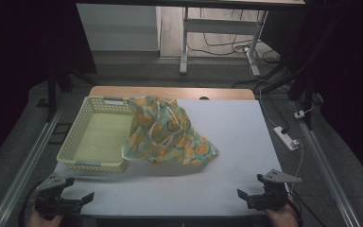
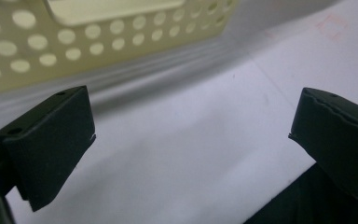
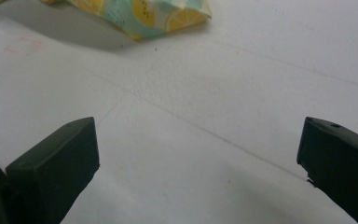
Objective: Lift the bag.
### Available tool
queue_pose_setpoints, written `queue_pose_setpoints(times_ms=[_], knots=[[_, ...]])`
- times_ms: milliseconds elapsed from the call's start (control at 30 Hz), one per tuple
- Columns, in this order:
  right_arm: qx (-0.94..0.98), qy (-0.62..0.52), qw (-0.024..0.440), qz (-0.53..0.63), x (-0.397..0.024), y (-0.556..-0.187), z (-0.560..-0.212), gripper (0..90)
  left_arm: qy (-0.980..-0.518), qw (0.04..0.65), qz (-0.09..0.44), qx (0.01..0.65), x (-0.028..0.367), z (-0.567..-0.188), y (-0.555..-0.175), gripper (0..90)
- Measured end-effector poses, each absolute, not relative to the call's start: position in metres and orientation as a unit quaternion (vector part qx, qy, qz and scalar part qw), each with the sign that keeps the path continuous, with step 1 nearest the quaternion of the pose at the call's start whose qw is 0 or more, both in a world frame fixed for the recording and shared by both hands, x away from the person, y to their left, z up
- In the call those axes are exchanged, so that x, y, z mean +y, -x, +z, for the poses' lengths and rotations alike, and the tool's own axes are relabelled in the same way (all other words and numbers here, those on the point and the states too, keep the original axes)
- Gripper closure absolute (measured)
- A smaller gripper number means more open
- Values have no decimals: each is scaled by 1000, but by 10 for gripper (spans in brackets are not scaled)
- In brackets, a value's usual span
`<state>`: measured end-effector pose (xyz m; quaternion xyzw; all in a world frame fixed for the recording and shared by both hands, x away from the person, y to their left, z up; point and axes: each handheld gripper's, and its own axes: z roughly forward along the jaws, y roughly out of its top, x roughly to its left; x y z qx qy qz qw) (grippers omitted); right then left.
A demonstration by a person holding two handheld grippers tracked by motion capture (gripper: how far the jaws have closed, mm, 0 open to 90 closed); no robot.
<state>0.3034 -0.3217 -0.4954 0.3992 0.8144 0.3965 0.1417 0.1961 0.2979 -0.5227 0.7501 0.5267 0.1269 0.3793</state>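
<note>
Thin printed cloth [image 1: 170, 132], with orange fruit on a pale green ground, lies in the middle of the high view. Its left part hangs over the right rim of the pale yellow basket [image 1: 82, 142] and the rest spreads on the white counter [image 1: 246, 137], probably so that it can be pulled fully in or out. At the lower left of the frame the left claw [image 1: 78, 201] rests near the counter edge, and at the lower right the right claw [image 1: 248, 196] does the same; both are well apart from the cloth, I think waiting to start.

In the left gripper view the jaws stand wide apart with nothing between them, and the perforated basket wall [image 2: 102, 42] crosses the upper left.

In the right gripper view the jaws are also wide and empty. A corner of the cloth [image 3: 154, 16] shows at the top, ahead of this claw, so it seems the natural one to reach for it.
</note>
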Motion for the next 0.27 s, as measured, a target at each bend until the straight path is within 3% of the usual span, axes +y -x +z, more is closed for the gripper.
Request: queue_pose_setpoints(times_ms=[267], knots=[[818,-411,142,377,-323,-302,-496,0,-750,371,112,536,299,-524,-198,0]])
